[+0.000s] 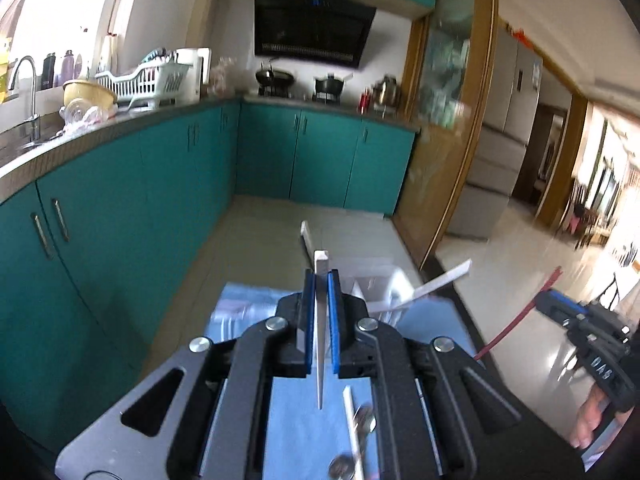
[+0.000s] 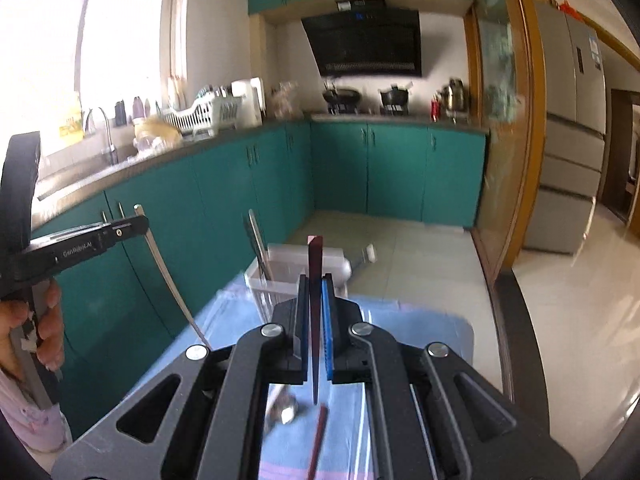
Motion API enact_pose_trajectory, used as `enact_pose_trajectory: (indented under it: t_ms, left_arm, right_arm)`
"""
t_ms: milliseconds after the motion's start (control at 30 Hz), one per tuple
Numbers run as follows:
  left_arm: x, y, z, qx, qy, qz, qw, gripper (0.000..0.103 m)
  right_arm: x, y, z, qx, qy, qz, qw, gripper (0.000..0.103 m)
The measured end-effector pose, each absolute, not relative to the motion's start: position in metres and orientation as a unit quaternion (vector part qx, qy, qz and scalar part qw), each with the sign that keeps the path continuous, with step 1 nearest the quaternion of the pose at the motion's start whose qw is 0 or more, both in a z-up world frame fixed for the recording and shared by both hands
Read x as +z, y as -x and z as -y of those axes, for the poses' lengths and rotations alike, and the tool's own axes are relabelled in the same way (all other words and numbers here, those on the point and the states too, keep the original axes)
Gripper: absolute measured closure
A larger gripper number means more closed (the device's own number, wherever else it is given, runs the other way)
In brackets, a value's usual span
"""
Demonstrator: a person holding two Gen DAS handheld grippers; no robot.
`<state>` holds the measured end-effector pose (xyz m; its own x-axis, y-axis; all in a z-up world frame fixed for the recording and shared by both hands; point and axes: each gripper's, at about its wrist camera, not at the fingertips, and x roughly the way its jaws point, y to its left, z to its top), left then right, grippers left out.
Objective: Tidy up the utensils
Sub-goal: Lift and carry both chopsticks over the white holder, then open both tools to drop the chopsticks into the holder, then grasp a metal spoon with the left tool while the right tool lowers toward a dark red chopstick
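My left gripper [image 1: 321, 280] is shut on a white chopstick [image 1: 320, 320], held above the blue cloth [image 1: 296, 432]; it also shows at the left of the right wrist view [image 2: 140, 220]. My right gripper [image 2: 316, 284] is shut on a dark red chopstick [image 2: 315, 320]; it also shows at the right of the left wrist view [image 1: 548, 304]. A clear plastic utensil holder [image 2: 292, 268] stands at the far end of the cloth, with utensils in it. A white chopstick [image 1: 354, 428] and metal spoons [image 1: 364, 420] lie on the cloth; a red chopstick [image 2: 318, 440] lies there too.
The cloth lies on a dark-edged table [image 2: 516, 320]. Teal kitchen cabinets [image 1: 120, 208] run along the left and back, with a sink [image 1: 24, 136], a dish rack [image 1: 148, 80] and a stove [image 1: 300, 88] on the counter. A fridge [image 2: 568, 140] stands at the right.
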<state>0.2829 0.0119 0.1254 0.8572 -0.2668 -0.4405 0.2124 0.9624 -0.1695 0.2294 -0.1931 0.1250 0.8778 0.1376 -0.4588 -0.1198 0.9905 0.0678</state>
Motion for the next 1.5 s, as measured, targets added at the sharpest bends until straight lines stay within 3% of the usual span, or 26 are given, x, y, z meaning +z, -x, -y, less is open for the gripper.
enact_pose_trajectory:
  t_ms: [267, 400, 867, 900, 933, 1000, 1033, 1167, 1233, 1333, 1500]
  left_arm:
    - [0.170, -0.323, -0.029, -0.110, 0.149, -0.173, 0.967, 0.097]
    - [0.167, -0.349, -0.037, -0.069, 0.199, -0.155, 0.965, 0.097]
    - [0.099, -0.392, -0.015, -0.052, 0.189, -0.213, 0.957, 0.097]
    - [0.098, -0.392, -0.014, -0.052, 0.190, -0.216, 0.956, 0.091]
    - [0.095, -0.391, -0.015, -0.054, 0.193, -0.219, 0.955, 0.078]
    - [0.094, -0.387, -0.017, -0.054, 0.193, -0.217, 0.955, 0.065]
    - [0.094, -0.383, -0.017, -0.052, 0.188, -0.215, 0.957, 0.065]
    - [0.092, -0.365, -0.017, -0.067, 0.167, -0.222, 0.958, 0.058]
    - [0.087, -0.352, -0.017, -0.072, 0.151, -0.226, 0.960, 0.054]
    - [0.067, -0.329, -0.012, -0.072, 0.098, -0.247, 0.961, 0.052]
    - [-0.008, -0.295, 0.005, -0.102, 0.023, -0.339, 0.935, 0.051]
  right_arm:
    - [0.185, -0.273, 0.188, 0.056, -0.034, -0.159, 0.985, 0.096]
    - [0.195, -0.300, 0.181, 0.034, -0.024, -0.143, 0.989, 0.096]
    - [0.113, -0.366, 0.177, 0.014, -0.024, -0.193, 0.981, 0.096]
    - [0.110, -0.365, 0.177, 0.008, -0.019, -0.197, 0.980, 0.096]
    - [0.109, -0.364, 0.177, 0.002, -0.016, -0.199, 0.980, 0.092]
    - [0.109, -0.356, 0.181, -0.006, -0.015, -0.196, 0.980, 0.077]
    - [0.109, -0.349, 0.184, -0.006, -0.018, -0.191, 0.981, 0.071]
    - [0.113, -0.309, 0.198, -0.009, -0.030, -0.177, 0.984, 0.069]
    - [0.113, -0.285, 0.204, -0.010, -0.038, -0.170, 0.985, 0.061]
    - [0.102, -0.247, 0.211, -0.006, -0.035, -0.179, 0.983, 0.059]
    - [0.024, -0.216, 0.215, 0.017, -0.024, -0.303, 0.953, 0.059]
